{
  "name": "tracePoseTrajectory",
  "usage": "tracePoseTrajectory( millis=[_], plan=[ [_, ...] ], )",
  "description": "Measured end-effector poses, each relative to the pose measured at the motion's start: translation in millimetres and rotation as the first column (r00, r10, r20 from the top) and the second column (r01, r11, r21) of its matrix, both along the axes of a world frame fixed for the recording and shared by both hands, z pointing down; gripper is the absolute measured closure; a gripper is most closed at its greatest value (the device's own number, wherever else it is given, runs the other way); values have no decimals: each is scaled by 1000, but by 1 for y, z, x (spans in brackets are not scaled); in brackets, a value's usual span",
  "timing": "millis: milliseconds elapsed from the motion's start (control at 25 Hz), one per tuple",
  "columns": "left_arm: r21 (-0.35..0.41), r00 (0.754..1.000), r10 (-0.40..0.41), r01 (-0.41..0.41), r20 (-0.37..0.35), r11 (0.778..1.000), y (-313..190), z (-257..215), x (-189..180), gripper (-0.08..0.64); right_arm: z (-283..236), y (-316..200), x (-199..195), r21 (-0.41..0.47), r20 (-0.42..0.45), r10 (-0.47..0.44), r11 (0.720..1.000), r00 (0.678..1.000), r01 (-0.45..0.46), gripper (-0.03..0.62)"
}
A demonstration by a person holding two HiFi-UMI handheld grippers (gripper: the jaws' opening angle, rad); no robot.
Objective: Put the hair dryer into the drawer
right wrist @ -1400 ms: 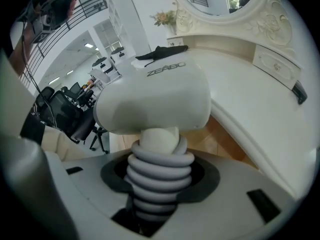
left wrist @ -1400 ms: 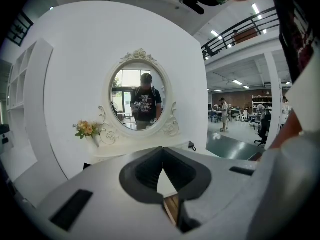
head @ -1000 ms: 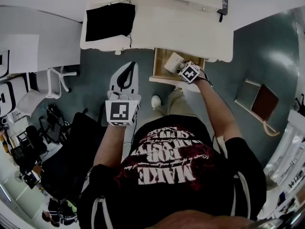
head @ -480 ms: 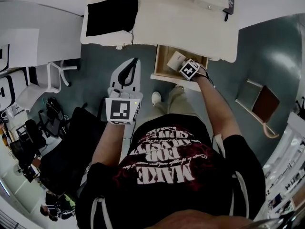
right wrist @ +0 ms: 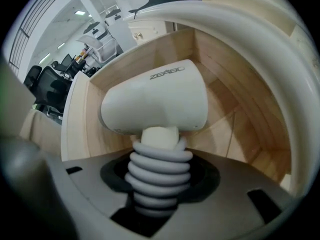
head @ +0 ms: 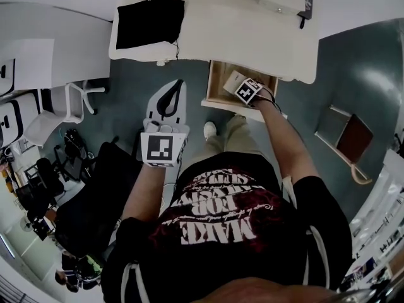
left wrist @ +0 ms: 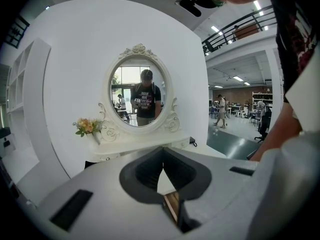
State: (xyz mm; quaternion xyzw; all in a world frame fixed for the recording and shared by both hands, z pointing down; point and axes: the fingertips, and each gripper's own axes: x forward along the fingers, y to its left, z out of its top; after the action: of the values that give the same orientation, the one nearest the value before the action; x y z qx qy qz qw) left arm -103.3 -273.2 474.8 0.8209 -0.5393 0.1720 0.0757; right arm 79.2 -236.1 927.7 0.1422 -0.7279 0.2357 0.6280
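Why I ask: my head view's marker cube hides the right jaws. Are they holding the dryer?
Observer: Yes. The right gripper's jaws are shut on the dryer, around the grey cord coiled on its handle.
Operator: Is it inside the drawer?
Observer: Its head is between the drawer's wooden walls. I can't tell whether it touches the bottom.
Operator: And the left jaws?
Observer: The left gripper's are shut on nothing and face an oval mirror.
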Motion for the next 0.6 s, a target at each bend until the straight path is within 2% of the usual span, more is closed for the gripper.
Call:
tracePoseTrajectory(
  millis=[240,480,600],
  plan=[
    [-6,1000,-4,4,-2,1000,5,0,-2,555,8,7,6,26,-45,27,999,999,-26,376],
    [2,1000,11,-11,-12,1000,9,-1,1,555,-3,7,14,64,-2,55,996,998,-55,316],
    [14,999,26,-25,-26,1000,11,-4,6,555,-16,7,18,94,21,64,993,998,-65,307]
  ],
)
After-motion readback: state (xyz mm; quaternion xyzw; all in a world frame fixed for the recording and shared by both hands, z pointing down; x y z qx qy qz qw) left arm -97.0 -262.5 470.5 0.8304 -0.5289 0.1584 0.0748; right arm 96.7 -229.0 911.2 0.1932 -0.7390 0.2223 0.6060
